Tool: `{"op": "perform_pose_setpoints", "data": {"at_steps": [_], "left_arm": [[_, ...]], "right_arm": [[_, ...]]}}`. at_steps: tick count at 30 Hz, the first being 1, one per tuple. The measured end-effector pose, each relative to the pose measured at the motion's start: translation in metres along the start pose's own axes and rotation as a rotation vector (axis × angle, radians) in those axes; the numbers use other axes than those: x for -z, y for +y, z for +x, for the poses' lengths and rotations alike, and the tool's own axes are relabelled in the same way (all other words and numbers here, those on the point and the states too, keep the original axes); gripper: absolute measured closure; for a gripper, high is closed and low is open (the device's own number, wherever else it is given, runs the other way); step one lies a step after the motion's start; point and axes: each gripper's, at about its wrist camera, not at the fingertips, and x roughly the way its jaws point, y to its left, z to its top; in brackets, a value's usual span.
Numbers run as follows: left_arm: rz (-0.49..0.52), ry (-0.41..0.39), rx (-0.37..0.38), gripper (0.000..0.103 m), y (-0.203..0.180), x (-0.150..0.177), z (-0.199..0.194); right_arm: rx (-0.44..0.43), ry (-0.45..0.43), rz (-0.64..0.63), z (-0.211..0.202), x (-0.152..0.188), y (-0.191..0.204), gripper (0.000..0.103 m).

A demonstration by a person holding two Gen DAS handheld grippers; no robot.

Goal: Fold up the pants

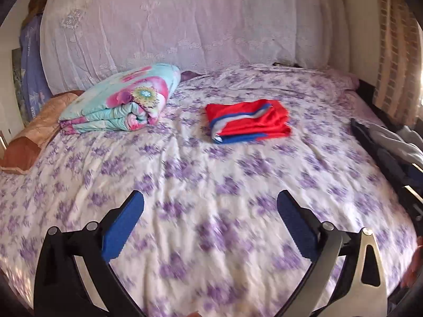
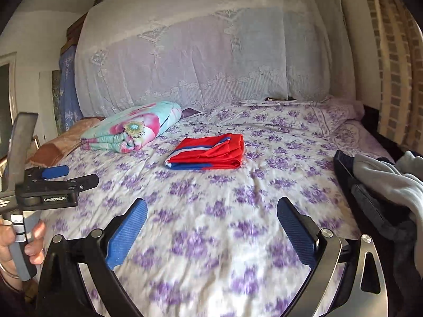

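Bed (image 1: 185,174) with purple-floral sheet fills both views. Folded floral quilt (image 1: 124,100) sits at its far left, a brown pillow (image 1: 34,137) beside it. Red pants (image 1: 247,121) with blue-and-white stripes lie mid-bed as a folded packet, well apart from both tools.

Step, judged: this pair looks done and set down; a heap of grey and dark clothes (image 2: 383,182) at the bed's right edge is likely the next source. Next move calls for swinging right, pinching one garment near its waistband and dragging it onto bare sheet to spread flat. Risk: the heap is tangled, so two items may come up together.

Left hand-held gripper (image 1: 210,206): released, jaws spread wide, nothing between them. Right hand-held gripper (image 2: 211,211): same, wide and empty.

View differences: right wrist view shows the left tool side-on at its left edge, with the person's hand (image 2: 18,245) on the grip, and more of the heap. Left wrist view shows only a sliver of the heap and more of the pillow.
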Motion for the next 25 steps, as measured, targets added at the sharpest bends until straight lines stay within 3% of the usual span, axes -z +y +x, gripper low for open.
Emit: {"op": "perform_pose_setpoints", "data": {"at_steps": [3,9,16,25], "left_arm": [[-0.005,0.012,0.041,0.005,-0.009,0.023,-0.022],[0.02,0.001,0.013,0.005,-0.018,0.045,-0.052],[0.027,-0.073,-0.066,0.005,-0.011,0.047,-0.074],[-0.034,-0.029,-0.097,0.005,0.004,0.05,-0.068]], "right_arm": [[0.014,0.014,-0.033,-0.016,0.017,0.007,0.004],[0.046,0.006,-0.012,-0.039,0.032,0.005,0.004],[0.082,-0.004,0.021,-0.051,0.034,-0.003,0.004],[0.083,0.002,0.018,-0.051,0.038,-0.003,0.004]]}}
